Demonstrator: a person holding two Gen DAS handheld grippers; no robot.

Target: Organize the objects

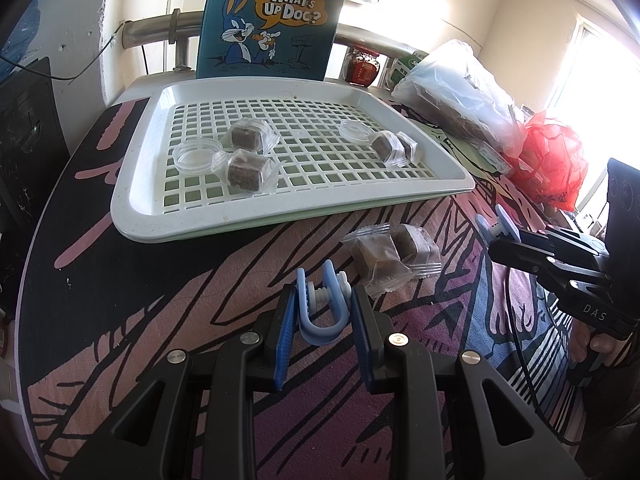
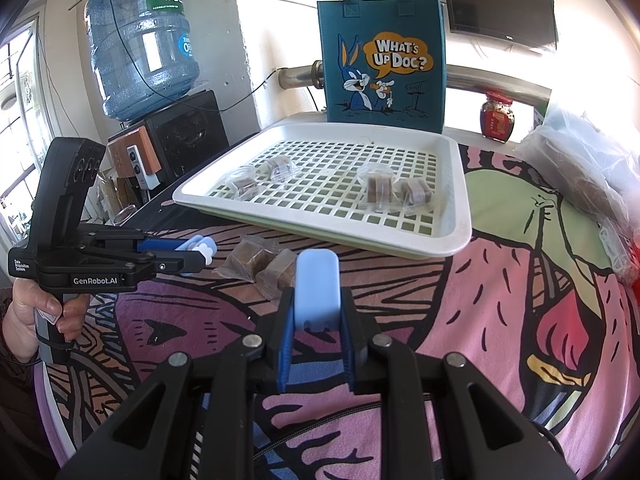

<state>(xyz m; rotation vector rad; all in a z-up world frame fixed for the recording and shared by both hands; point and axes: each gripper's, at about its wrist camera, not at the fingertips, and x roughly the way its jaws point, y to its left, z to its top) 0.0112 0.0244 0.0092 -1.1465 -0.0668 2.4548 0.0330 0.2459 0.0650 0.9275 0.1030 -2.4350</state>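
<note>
**Two Clips in Hand, Wrapped Blocks Wait by the Tray**

In the left wrist view, the left gripper (image 1: 324, 312) sits at lower centre, its blue-padded fingers (image 1: 285, 340) part-way closed on a pale blue U-shaped clip (image 1: 318, 320) with a white screw across it. The right gripper (image 2: 318, 320), at lower centre of the right wrist view, is clamped tight on a second pale blue clip (image 2: 317, 288), seen broadside. Just above the grippers, at mid-frame, two wrapped brown blocks (image 1: 394, 258) lie on the patterned cloth (image 1: 160, 280), near the front edge of the white slotted tray (image 1: 132, 208). On the tray rest four more wrapped blocks and two clear round lids (image 1: 197, 153), in a left and a right group. A teal cartoon tote bag (image 2: 384, 60) stands behind the tray at upper centre, a red-lidded jar (image 2: 497, 116) to its right. A water bottle (image 2: 140, 44) fills the upper left of the right wrist view.
</note>
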